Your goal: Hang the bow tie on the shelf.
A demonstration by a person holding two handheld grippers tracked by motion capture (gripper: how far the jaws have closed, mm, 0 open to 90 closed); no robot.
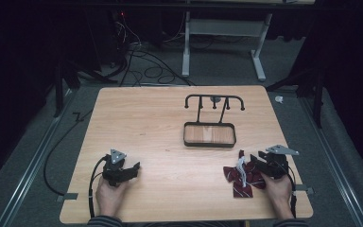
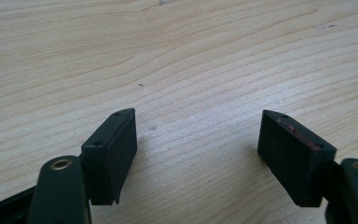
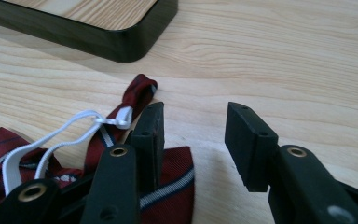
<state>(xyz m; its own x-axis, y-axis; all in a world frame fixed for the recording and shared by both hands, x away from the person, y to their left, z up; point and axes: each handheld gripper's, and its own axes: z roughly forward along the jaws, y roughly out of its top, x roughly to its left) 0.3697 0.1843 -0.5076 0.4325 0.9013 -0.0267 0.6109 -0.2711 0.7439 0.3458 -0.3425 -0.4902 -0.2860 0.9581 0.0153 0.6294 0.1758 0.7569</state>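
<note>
Bow tie [image 3: 168, 186], dark red with a white elastic [image 3: 51, 140], lies near the table's [image 1: 160, 142] right front edge. My right gripper [image 3: 193, 140] stands over it with jaws apart, gripping nothing. Next I close on the fabric. My left gripper [image 2: 196, 144] rests wide open.

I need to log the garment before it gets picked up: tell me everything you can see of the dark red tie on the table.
The tie is dark red woven fabric with thin white and dark stripes and small pale marks. It lies crumpled flat on the wooden table, near its front right corner, short of the black tray. A white elastic strap loops over it, joined by a small white clip. The right gripper sits over it with jaws apart, one jaw resting on the cloth; nothing is pinched.
</note>
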